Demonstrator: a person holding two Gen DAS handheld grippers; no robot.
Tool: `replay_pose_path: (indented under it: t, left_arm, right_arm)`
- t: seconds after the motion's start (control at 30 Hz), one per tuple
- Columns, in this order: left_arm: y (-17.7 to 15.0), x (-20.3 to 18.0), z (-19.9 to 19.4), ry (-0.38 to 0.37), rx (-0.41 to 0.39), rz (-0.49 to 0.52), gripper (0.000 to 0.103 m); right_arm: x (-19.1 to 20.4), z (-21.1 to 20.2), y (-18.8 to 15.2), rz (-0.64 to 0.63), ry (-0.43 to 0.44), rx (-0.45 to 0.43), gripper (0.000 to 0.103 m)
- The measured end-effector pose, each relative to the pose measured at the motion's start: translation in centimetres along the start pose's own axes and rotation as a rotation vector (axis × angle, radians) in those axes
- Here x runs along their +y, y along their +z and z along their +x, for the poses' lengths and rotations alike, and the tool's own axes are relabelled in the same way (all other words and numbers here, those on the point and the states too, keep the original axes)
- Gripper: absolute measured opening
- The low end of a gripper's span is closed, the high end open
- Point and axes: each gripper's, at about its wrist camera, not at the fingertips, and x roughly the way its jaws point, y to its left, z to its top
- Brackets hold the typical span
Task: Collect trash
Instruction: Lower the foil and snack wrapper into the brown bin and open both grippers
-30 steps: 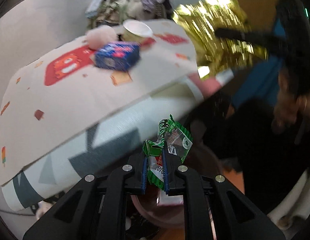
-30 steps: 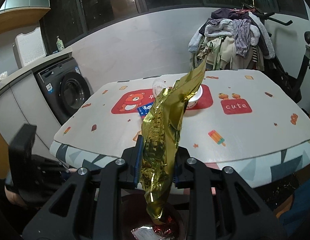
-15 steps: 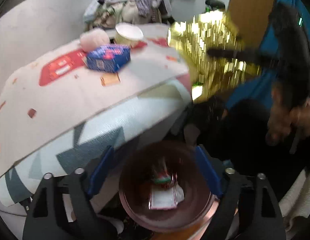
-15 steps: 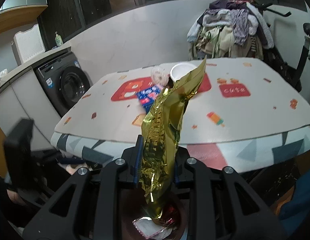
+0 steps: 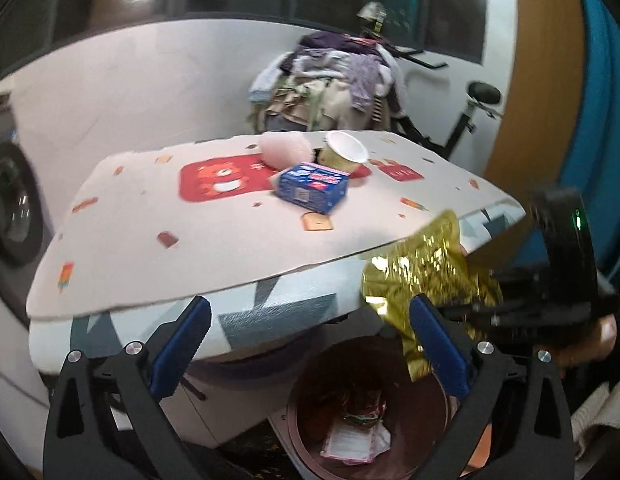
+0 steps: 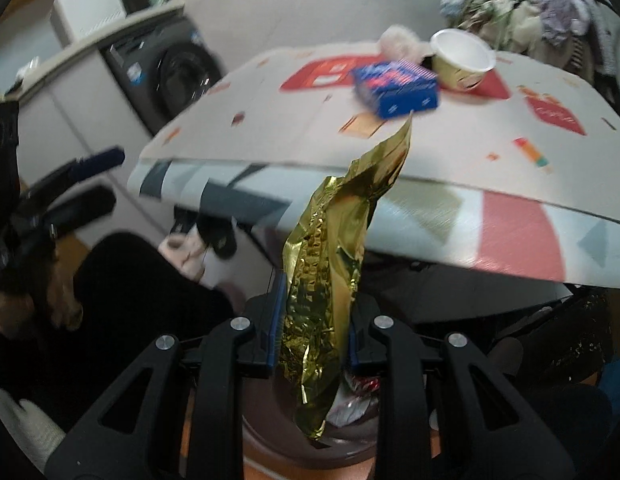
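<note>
My left gripper is open and empty above a brown round bin that stands on the floor in front of the table. A green wrapper and a white one lie inside the bin. My right gripper is shut on a crumpled gold foil bag, held upright over the bin. The gold bag also shows at the right of the left wrist view. On the table lie a blue box, a paper cup and a pink fluffy ball.
A washing machine stands at the left. A pile of clothes on an exercise bike sits behind the table. The person's dark legs and a slipper are under the table's left side.
My left gripper opened and dropped the green wrapper into the bin. My right gripper moved down over the bin with the gold bag, and the left view tilted upward.
</note>
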Motion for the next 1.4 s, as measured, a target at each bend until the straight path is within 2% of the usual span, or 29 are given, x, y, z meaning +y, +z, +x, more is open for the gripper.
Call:
replay_pose_path:
  t: [0.17, 0.27, 0.43, 0.83, 0.87, 0.9, 0.93, 0.97, 1.0, 1.07, 1.4]
  left_arm:
    - [-0.4, 1.2, -0.2, 0.020, -0.007, -0.069, 0.097]
    - [-0.5, 1.7, 0.6, 0.041, 0.031, -0.089, 0.097]
    - [-0.8, 1.7, 0.9, 0.038, 0.039, -0.090, 0.097]
    - [-0.7, 2.2, 1.1, 0.038, 0.043, -0.113, 0.097]
    - [-0.7, 2.2, 1.1, 0.038, 0.044, -0.112, 0.097]
    - [-0.7, 2.1, 1.1, 0.038, 0.045, -0.111, 0.097]
    - [-0.7, 2.1, 1.2, 0.038, 0.046, -0.110, 0.097]
    - [-0.7, 2.1, 1.2, 0.039, 0.047, -0.109, 0.097]
    - [-0.6, 2.1, 1.2, 0.039, 0.048, -0.107, 0.097]
    - [-0.7, 2.0, 1.2, 0.039, 0.049, -0.107, 0.097]
    - [-0.8, 2.2, 1.4, 0.043, 0.056, -0.111, 0.097]
  right_arm:
    - [0.8, 1.2, -0.4, -0.034, 0.030, 0.060, 0.028]
    - [0.8, 2.1, -0.7, -0.030, 0.036, 0.093, 0.028]
    - [0.5, 3.2, -1.1, -0.011, 0.033, 0.146, 0.029]
    - [1.1, 3.7, -1.3, -0.037, 0.042, 0.178, 0.033]
    - [1.2, 3.9, -1.4, -0.043, 0.040, 0.189, 0.039]
    - [1.3, 4.2, -1.4, -0.049, 0.033, 0.197, 0.053]
    - [1.4, 4.4, -1.4, -0.053, 0.027, 0.206, 0.062]
    - [1.4, 4.5, -1.5, -0.055, 0.024, 0.212, 0.074]
    - [1.5, 4.7, -1.5, -0.057, 0.016, 0.221, 0.082]
    - [1.4, 4.9, -1.5, -0.056, 0.000, 0.228, 0.090]
    - [0.2, 3.9, -1.1, -0.012, -0.101, 0.164, 0.097]
